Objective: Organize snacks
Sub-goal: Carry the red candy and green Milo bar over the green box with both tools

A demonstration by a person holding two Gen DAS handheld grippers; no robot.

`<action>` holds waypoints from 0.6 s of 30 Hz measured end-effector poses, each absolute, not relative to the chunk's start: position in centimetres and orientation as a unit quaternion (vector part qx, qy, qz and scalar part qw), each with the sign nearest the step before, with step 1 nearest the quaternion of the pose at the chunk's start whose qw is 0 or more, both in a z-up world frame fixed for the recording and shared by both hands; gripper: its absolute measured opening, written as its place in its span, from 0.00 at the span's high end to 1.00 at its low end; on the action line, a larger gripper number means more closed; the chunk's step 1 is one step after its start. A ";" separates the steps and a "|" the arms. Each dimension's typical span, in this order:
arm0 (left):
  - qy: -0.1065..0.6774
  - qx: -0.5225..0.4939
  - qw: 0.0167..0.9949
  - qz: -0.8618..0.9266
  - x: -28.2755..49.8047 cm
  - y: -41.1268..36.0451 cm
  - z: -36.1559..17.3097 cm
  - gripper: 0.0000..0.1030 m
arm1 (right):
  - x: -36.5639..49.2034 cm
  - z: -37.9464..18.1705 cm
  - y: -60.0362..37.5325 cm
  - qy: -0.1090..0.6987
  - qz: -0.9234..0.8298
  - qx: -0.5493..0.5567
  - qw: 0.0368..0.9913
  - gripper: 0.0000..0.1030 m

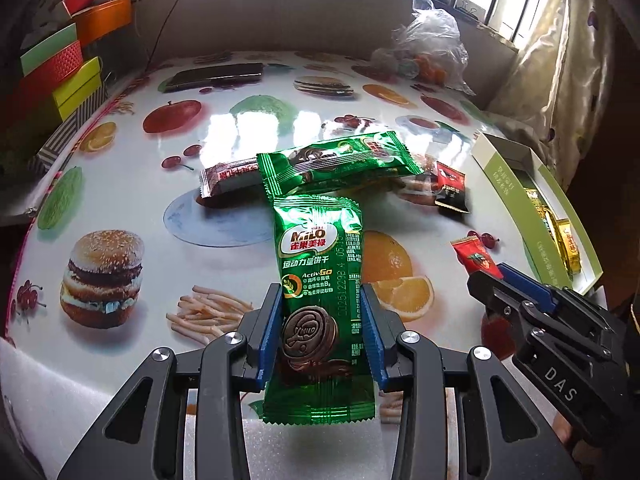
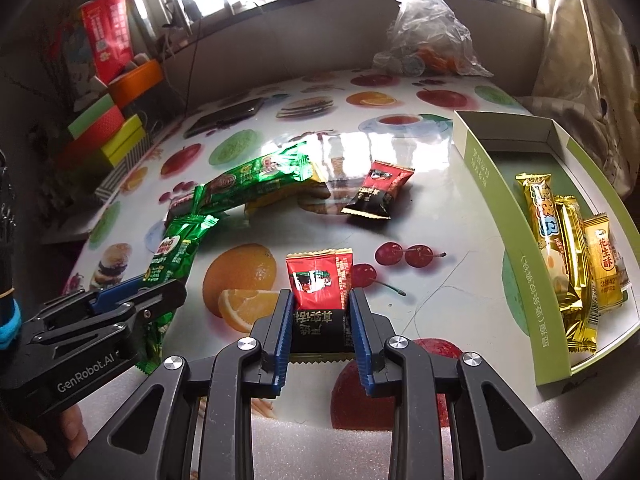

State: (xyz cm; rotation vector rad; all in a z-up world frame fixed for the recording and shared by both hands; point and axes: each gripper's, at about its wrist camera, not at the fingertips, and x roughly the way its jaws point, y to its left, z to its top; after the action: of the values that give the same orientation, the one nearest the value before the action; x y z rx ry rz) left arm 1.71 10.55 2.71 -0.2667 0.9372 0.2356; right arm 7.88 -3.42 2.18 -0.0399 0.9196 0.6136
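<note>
My left gripper [image 1: 322,304] is shut on a green Milo biscuit pack [image 1: 320,280], held just above the table; it also shows in the right wrist view [image 2: 176,256]. My right gripper [image 2: 322,304] is shut on a red-and-black snack packet [image 2: 320,292], seen at the right in the left wrist view [image 1: 476,260]. A second green Milo pack [image 1: 340,164] lies across a brown bar [image 1: 228,178]. Another red-and-black packet [image 2: 378,194] lies beyond. The green-and-white box [image 2: 516,224] on the right holds three yellow snack packs [image 2: 568,252].
The table has a printed food-pattern cloth [image 1: 120,184]. A phone [image 1: 216,76] lies at the far left. A clear plastic bag [image 2: 432,36] sits at the far edge. Coloured boxes [image 1: 60,76] stack at the left. A curtain [image 2: 580,60] hangs at the right.
</note>
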 end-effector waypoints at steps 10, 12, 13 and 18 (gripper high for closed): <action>0.433 -0.118 0.888 0.096 1.3 9.0 4.1 0.63 | 6.9 3.4 -4.1 0.420 0.289 -0.017 0.860 0.74; 0.430 -0.116 0.891 0.093 1.4 8.9 4.4 0.63 | 6.8 3.6 -4.4 0.417 0.286 -0.016 0.862 0.74; 0.429 -0.116 0.891 0.091 1.4 8.8 4.5 0.63 | 6.8 3.7 -4.5 0.416 0.283 -0.017 0.864 0.74; 0.424 -0.112 0.895 0.080 1.8 8.0 5.2 0.63 | 6.8 4.1 -5.6 0.411 0.275 -0.008 0.869 0.74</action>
State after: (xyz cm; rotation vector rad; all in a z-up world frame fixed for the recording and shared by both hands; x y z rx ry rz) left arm 1.80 7.98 5.21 -0.2323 0.8781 0.1663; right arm 6.84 -5.58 4.12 -0.0170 0.8602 0.5761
